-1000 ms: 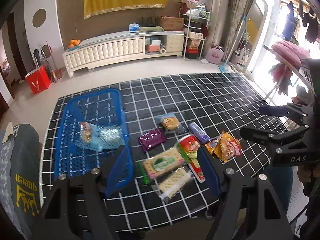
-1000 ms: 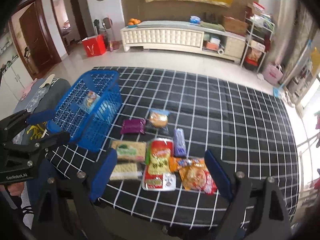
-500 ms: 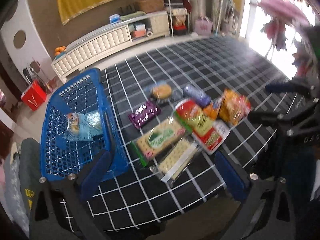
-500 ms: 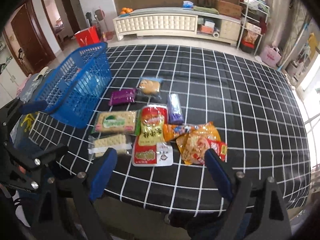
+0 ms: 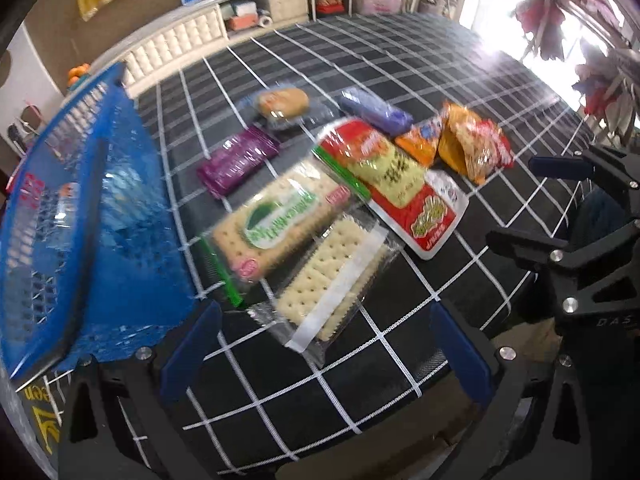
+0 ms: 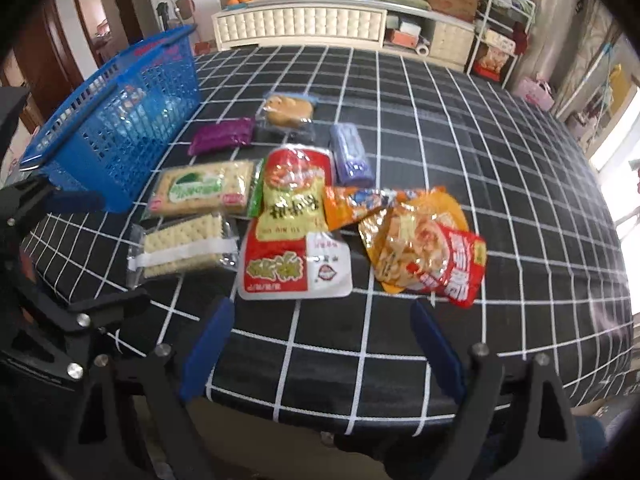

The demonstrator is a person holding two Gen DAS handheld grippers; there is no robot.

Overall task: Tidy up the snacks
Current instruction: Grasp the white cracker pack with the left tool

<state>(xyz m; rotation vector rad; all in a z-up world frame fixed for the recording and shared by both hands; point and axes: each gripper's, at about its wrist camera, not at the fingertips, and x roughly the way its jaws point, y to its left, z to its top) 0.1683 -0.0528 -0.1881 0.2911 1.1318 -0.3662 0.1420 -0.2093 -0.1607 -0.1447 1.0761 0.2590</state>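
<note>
Working over the black checked table (image 6: 440, 160), now from much lower and closer than a second ago, after dropping both wrists from a high look across the whole room.

Keeping the blue basket (image 6: 120, 128) at the table's left edge, near the snack cluster but apart from it; showing something pale through its mesh, too blurred to name.

Bringing the left gripper (image 5: 324, 312) down with fingers spread wide and empty, lining up just short of the nearest packet. Holding the right gripper (image 6: 320, 308) likewise spread wide, empty, hovering just before the near edge of the cluster.

Leaving every loose snack where it lay a second ago:
- overlapping the red-and-yellow pouch (image 6: 292, 224) onto the cluster's middle, beside the orange-and-red chip bag (image 6: 424, 248) on the right;
- resting the green-label cracker packet (image 5: 280, 220) and the clear cracker packet (image 5: 332, 280) side by side, touching, nearest the basket;
- lying farther back, the violet roll (image 6: 350, 154), the purple packet (image 6: 222, 136), the wrapped bun (image 6: 288, 110) and a small orange packet (image 6: 348, 204).

Judging from the descent: probably starting a pick, the left side most likely aiming at the clear cracker packet. Gripping nothing yet, with nearly all the sorting still ahead. Expecting thin, slippery wrap lying flat, so needing a low pinch.
</note>
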